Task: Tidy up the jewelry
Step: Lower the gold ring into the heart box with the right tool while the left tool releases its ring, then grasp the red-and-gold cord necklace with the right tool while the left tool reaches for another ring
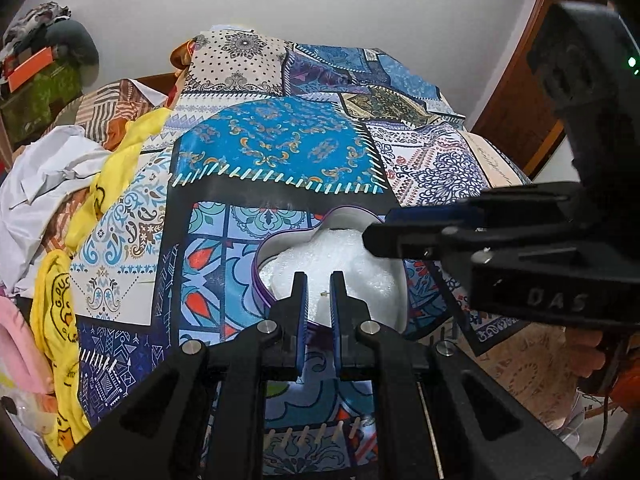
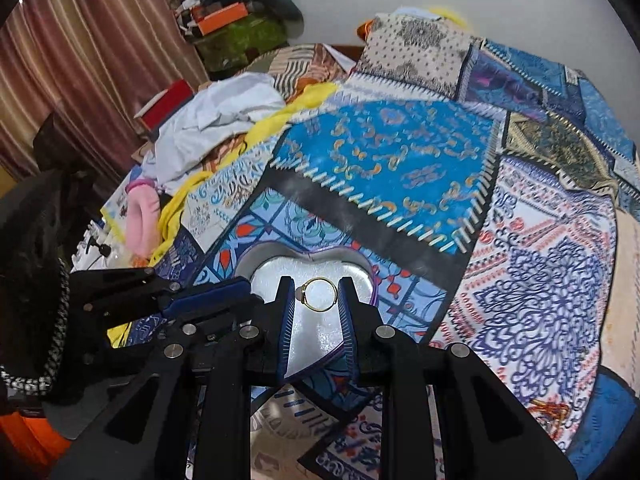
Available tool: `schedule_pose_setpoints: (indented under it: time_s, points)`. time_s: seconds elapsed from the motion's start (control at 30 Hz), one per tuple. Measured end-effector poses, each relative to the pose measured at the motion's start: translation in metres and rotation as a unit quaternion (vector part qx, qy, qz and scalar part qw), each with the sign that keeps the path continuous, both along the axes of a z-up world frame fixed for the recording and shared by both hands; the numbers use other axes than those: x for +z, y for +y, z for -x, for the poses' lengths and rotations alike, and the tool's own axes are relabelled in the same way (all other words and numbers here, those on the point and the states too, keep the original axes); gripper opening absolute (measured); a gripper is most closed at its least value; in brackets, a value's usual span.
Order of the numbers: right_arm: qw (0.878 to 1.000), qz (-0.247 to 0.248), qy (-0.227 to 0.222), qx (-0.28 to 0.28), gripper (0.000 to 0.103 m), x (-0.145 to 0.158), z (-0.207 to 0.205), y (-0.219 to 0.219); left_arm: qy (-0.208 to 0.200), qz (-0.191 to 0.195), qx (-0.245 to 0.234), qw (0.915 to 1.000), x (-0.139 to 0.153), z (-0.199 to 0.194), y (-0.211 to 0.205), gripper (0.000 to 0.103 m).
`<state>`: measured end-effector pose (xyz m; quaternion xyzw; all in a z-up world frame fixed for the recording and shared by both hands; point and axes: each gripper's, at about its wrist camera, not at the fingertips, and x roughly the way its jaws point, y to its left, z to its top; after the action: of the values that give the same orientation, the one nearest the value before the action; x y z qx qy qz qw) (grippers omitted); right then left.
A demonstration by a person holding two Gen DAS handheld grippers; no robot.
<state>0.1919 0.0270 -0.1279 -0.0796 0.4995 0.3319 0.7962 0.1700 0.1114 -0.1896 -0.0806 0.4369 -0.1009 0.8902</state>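
Note:
A heart-shaped tin box (image 1: 340, 216) with a purple rim and white padding inside sits on the patchwork bedspread; it also shows in the right wrist view (image 2: 360, 270). My right gripper (image 2: 319, 294) is shut on a gold ring (image 2: 319, 294), held between its fingers just above the open box. My left gripper (image 1: 319, 294) hovers over the box with its jaws narrowly apart; a tiny gold earring stud (image 1: 323, 293) sits against its right finger. The right gripper (image 1: 376, 236) reaches in from the right in the left wrist view.
The patchwork bedspread (image 1: 280, 148) covers the bed. Yellow, white and pink clothes (image 1: 60, 184) are piled along its left side. A white wall lies behind, a wooden door frame (image 1: 516, 80) at right, and curtains (image 2: 80, 60) at left.

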Motion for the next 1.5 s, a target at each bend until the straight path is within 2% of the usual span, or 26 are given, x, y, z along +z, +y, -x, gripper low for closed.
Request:
schedule_pose_setpoints:
  time_s: [0.1,0.3,0.43,0.5,0.63,0.73,0.8,0.83,0.9,1.03,1.13,1.5]
  points:
    - [1.0,0.003,0.01,0.006,0.02,-0.005,-0.001,0.003,-0.003,-0.005,0.004,1.0,0.002,0.001,0.002,0.008]
    - [1.0,0.012,0.001,0.006,0.02,-0.003,-0.001,0.005,-0.012,-0.011,0.022,0.9996,0.011,0.007,0.009,0.008]
    - [1.0,0.014,-0.018,0.002,0.022,0.008,0.003,0.002,-0.026,-0.018,0.04,0.9987,0.024,0.012,0.014,0.009]
    - [0.999,0.015,-0.032,-0.002,0.027,0.016,0.007,-0.003,-0.034,-0.022,0.047,0.9981,0.031,0.014,0.015,0.009]
    - [0.997,0.008,-0.069,-0.022,0.03,0.036,0.016,-0.018,-0.052,-0.029,0.056,0.9967,0.046,0.02,0.013,0.009]
    - [0.994,0.001,-0.098,-0.045,0.037,0.052,0.023,-0.034,-0.062,-0.029,0.056,0.9961,0.056,0.025,0.009,0.01]
    - [0.991,-0.008,-0.12,-0.065,0.049,0.063,0.028,-0.048,-0.069,-0.029,0.054,0.9957,0.062,0.028,0.004,0.013]
    - [0.988,-0.012,-0.132,-0.076,0.051,0.069,0.031,-0.055,-0.072,-0.03,0.053,0.9955,0.064,0.029,0.0,0.014]
    - [0.984,-0.013,-0.153,-0.091,0.058,0.077,0.037,-0.064,-0.078,-0.033,0.05,0.9952,0.069,0.031,-0.008,0.022]
    - [0.976,-0.001,-0.185,-0.112,0.066,0.087,0.047,-0.083,-0.089,-0.034,0.044,0.9944,0.076,0.034,-0.023,0.036]
    - [0.975,0.005,-0.184,-0.124,0.073,0.09,0.052,-0.097,-0.093,-0.032,0.038,0.9944,0.08,0.034,-0.037,0.042]
    - [0.969,0.029,-0.173,-0.174,0.077,0.072,0.059,-0.149,-0.067,-0.029,-0.01,0.9973,0.065,0.022,-0.094,0.043]
